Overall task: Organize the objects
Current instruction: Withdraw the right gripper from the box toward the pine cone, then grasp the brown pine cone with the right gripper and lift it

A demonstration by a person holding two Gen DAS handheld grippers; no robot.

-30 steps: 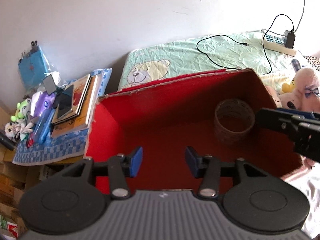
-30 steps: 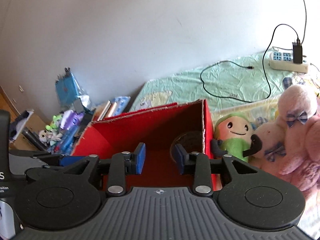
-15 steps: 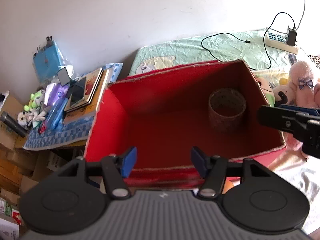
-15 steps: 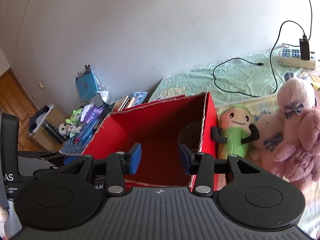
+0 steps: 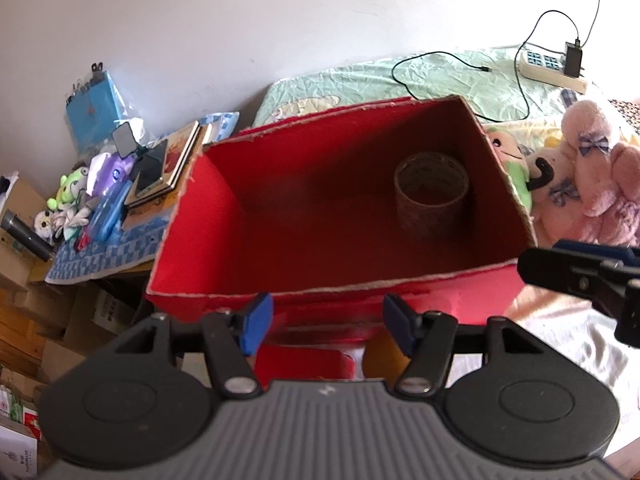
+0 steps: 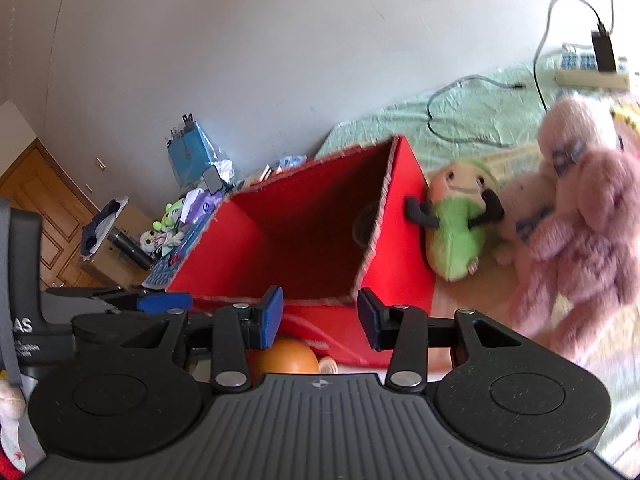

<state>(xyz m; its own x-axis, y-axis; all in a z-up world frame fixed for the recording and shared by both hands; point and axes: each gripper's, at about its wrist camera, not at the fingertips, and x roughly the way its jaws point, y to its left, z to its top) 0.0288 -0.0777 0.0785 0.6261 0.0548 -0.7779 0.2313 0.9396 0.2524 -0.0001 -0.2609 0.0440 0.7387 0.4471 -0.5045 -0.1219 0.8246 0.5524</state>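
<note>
Bed (image 5: 448,76) carries my red box (image 5: 280,208); tape roll (image 5: 431,196) inside, right | left hand-held gripper (image 5: 327,330) spread, empty | right hand-held gripper (image 6: 320,318) spread, empty

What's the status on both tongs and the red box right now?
Left tongs open, empty. Right tongs open, empty. Red box holds only a tape roll. Orange ball lies under the right tongs.

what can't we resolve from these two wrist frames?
- Orange round object, right wrist view: mostly hidden behind the right tongs; identity unclear.
- Tape roll, right wrist view: only a sliver shows past the red box wall.
- Pink plush toys, right wrist view: motion-blurred.
- Book titles, left wrist view: too small.
</note>
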